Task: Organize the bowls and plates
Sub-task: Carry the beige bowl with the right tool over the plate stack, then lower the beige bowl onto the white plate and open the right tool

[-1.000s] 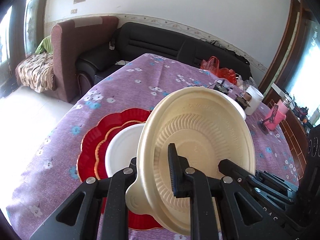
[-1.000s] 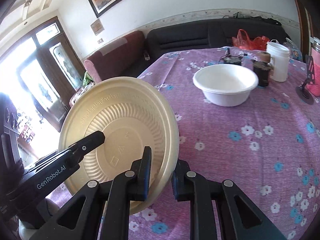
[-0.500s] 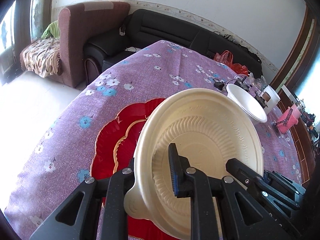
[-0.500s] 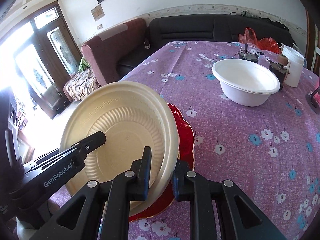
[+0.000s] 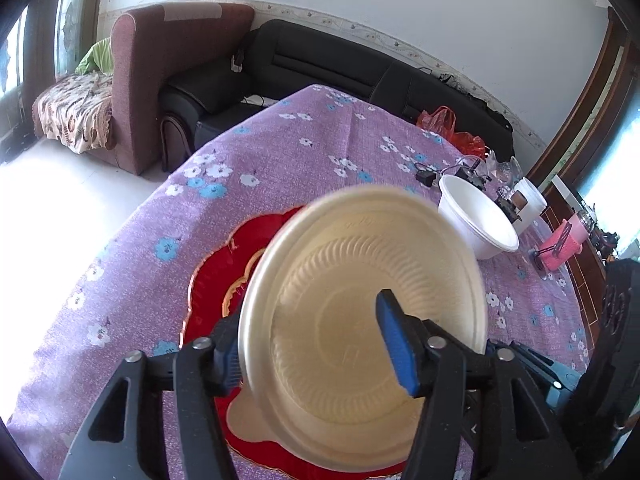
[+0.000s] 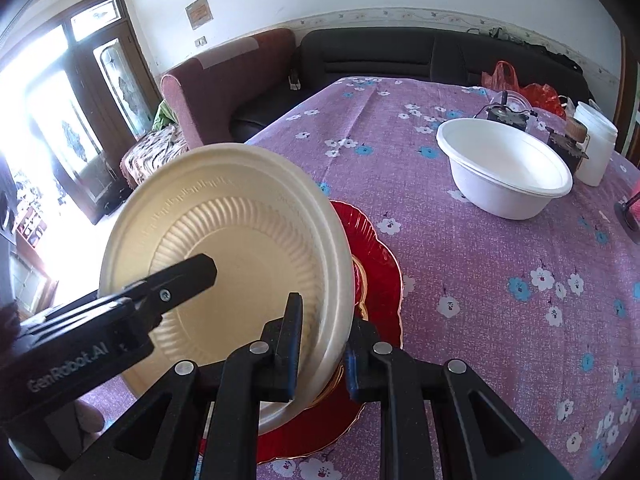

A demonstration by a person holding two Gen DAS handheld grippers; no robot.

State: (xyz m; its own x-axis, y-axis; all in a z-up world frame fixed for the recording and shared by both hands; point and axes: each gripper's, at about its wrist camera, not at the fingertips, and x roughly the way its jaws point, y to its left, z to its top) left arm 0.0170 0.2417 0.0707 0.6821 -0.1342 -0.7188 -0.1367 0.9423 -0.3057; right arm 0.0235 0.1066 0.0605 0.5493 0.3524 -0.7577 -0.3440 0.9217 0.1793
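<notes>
Cream bowl [image 5: 360, 312] held tilted on edge above the red scalloped plate [image 5: 212, 280], which lies flat on the counter [image 5: 280, 152] under a purple flowered cloth. The bowl's ribbed inside faces the left wrist camera; it is slightly blurred in that view.

Left tongs [image 5: 312, 344]: jaws opening. The bowl's rim sits between them, the blue-padded finger [image 5: 394, 344] standing clear inside the bowl and the other finger behind the rim on the outside. The pads do not appear to press on it.

Right tongs [image 6: 322, 340]: closed on the cream bowl's rim near its lower right edge, one finger inside the bowl, the other on the outer wall. The bowl hangs from this grip. From the right wrist camera, one black arm of the left tool reaches into the bowl from the lower left, lettering visible on its side.

Red scalloped plate: gold-edged, with a smaller gold ring further in; most of its centre is hidden by the bowl. Cannot tell what lies at its centre.

White bowl [image 6: 506, 166] stands upright on the counter, well apart from the red plate, toward the far right side. Just beyond it, a white jar [image 6: 596, 140] and some small dark items. A pink object [image 5: 564, 242] sits near the counter's right edge. Red plastic bag [image 6: 536, 94] at the far end, black sofa [image 5: 320, 64] and maroon armchair [image 5: 160, 60] beyond.
</notes>
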